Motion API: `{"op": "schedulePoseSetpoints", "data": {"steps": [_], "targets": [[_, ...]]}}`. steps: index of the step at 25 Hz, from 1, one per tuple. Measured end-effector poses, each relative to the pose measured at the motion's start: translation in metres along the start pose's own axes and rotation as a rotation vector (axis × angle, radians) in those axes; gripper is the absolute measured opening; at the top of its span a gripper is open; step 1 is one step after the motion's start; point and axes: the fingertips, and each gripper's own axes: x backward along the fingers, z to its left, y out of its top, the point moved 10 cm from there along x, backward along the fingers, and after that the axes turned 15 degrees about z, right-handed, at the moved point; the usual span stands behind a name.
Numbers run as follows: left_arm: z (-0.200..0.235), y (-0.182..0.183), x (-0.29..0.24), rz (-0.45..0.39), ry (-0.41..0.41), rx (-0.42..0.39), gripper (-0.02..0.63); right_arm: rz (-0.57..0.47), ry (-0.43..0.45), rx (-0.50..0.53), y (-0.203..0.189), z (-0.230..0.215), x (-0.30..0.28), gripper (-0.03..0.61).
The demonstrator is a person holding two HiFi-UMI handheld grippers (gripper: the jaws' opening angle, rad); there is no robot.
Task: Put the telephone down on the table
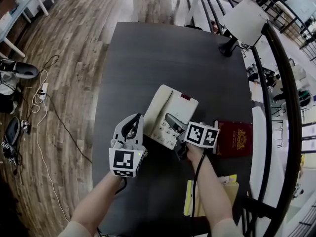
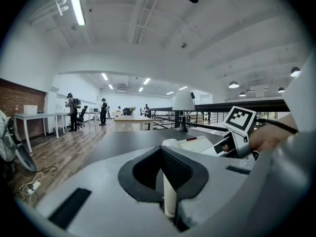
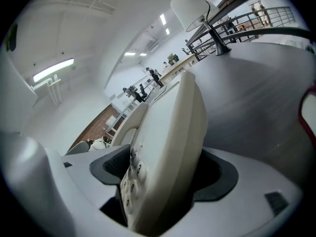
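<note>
A cream telephone (image 1: pixel 170 115) lies on the dark table (image 1: pixel 148 58), keypad toward me. My right gripper (image 1: pixel 177 136) is at its near right edge. In the right gripper view the telephone (image 3: pixel 168 147) stands between the two jaws, with dark pad showing on both sides of it; the right gripper (image 3: pixel 163 181) looks open around it. My left gripper (image 1: pixel 134 118) hovers just left of the phone with its jaws together. In the left gripper view a thin pale strip shows in the slit of the left gripper (image 2: pixel 160 149), and I cannot tell what it is. The phone (image 2: pixel 197 144) sits beyond.
A dark red book (image 1: pixel 236 138) lies right of the phone, and yellow papers (image 1: pixel 210 196) sit near the front right. A white lamp (image 1: pixel 244 23) stands at the far right corner. A black railing (image 1: pixel 276 83) runs along the right. Cables and a power strip (image 1: pixel 42 90) lie on the floor at left.
</note>
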Motion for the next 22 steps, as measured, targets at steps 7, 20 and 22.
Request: {"op": "schedulePoseSetpoints", "data": {"steps": [7, 20, 22], "targets": [[-0.003, -0.006, 0.000, 0.018, -0.005, 0.003, 0.003, 0.010, -0.082, 0.005, -0.003, 0.000, 0.004, 0.391], [-0.006, -0.014, 0.001, 0.082, 0.000, 0.003, 0.003, 0.092, -0.263, 0.050, -0.001, 0.004, 0.013, 0.426], [-0.006, -0.014, 0.003, 0.081, 0.001, 0.004, 0.003, 0.087, -0.291, 0.078, -0.001, 0.006, 0.016, 0.426]]}}
